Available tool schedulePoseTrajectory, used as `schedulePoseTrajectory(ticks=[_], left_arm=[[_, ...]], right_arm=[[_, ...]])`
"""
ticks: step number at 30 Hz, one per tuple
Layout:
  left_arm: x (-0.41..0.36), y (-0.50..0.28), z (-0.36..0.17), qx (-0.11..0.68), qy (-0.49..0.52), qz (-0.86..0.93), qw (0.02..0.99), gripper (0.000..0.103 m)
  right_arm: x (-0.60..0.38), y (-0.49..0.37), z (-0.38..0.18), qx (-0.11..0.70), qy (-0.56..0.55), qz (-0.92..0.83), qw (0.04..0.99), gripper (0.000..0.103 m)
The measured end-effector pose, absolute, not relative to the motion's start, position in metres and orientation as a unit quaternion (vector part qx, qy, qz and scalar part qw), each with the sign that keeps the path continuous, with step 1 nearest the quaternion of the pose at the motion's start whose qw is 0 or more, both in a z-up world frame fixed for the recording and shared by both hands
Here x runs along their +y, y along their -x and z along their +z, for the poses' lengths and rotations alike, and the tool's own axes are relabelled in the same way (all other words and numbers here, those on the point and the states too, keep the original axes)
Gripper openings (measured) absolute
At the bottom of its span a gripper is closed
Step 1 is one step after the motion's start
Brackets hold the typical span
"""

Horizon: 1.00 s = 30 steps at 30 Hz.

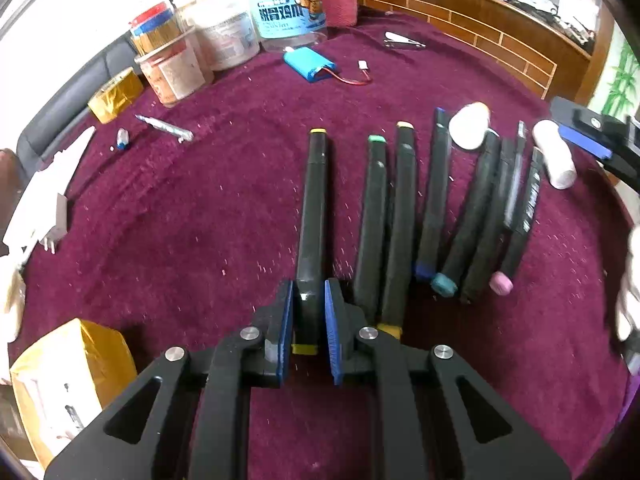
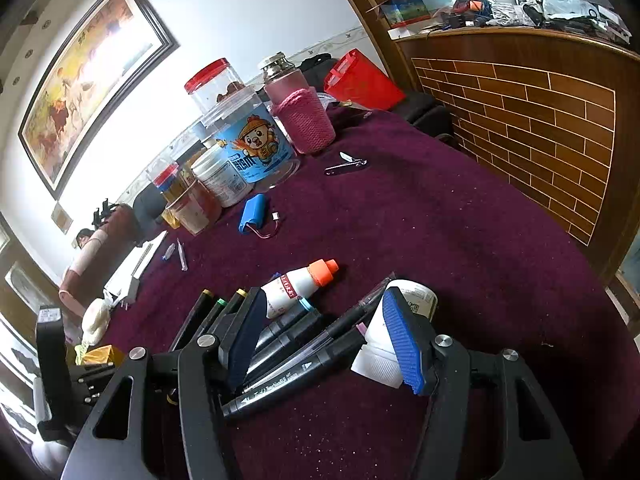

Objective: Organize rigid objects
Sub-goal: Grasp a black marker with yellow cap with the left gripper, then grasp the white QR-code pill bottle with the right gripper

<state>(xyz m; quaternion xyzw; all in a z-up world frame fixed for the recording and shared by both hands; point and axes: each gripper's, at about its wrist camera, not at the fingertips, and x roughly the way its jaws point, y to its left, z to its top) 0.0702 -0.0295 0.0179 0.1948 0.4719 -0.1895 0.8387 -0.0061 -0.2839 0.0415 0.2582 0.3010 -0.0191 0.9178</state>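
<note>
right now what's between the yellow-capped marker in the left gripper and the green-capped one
Only bare maroon cloth, in the left wrist view; the yellow-capped marker and green-capped marker stay apart.

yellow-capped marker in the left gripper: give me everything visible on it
The yellow-capped marker is a long black, plastic-looking barrel with a yellow band at each end. It lies flat on the maroon tablecloth, pointing away from the camera. The left gripper has its blue pads closed against the near end. It sits apart, left of the row of other markers, with a gap before the green-capped one. A small pale mark shows near the far end; it is unreadable.
</note>
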Motion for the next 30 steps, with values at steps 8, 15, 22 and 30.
schedulePoseTrajectory(ticks=[8,15,22,30], left_arm=[[-0.046,-0.089,0.018,0.455,-0.209,-0.179,0.847,0.015],[-0.048,-0.097,0.016,0.437,-0.205,-0.174,0.858,0.029],[-0.026,-0.082,0.033,0.431,-0.125,-0.185,0.875,0.012],[0.013,-0.020,0.088,0.369,-0.031,-0.217,0.903,0.012]], right_arm=[[-0.283,0.007,0.042,0.301,-0.254,-0.018,0.919,0.055],[-0.281,0.004,0.041,0.304,-0.248,-0.015,0.920,0.055],[-0.279,0.004,0.042,0.304,-0.244,-0.018,0.921,0.055],[-0.282,0.004,0.042,0.301,-0.240,-0.029,0.922,0.055]])
